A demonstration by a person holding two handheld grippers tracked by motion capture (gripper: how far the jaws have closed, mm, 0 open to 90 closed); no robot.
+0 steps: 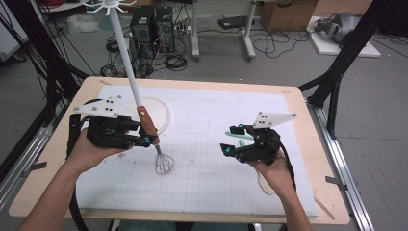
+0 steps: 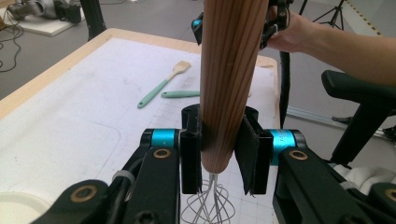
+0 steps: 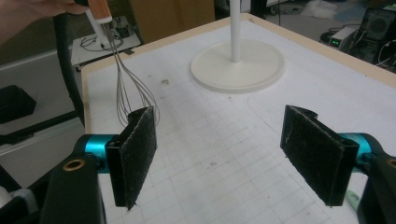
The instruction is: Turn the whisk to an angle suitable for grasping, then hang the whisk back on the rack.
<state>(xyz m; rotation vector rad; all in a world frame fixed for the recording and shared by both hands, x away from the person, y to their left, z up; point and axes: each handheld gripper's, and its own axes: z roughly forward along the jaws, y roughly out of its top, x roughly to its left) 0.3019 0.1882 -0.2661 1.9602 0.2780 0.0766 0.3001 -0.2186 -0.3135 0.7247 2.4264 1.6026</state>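
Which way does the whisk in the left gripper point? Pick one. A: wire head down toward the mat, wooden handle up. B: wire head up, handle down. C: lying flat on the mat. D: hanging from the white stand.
A: the left gripper is shut on the whisk at its wooden handle, and the wire loops hang below the pads toward the white mat, as the left gripper view also shows.

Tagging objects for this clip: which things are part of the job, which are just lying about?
In the job:
whisk, clamped by its wooden handle in the left gripper
white hanging stand
right gripper, jaws open, nothing between them

Lying about:
two mint-handled utensils on the mat
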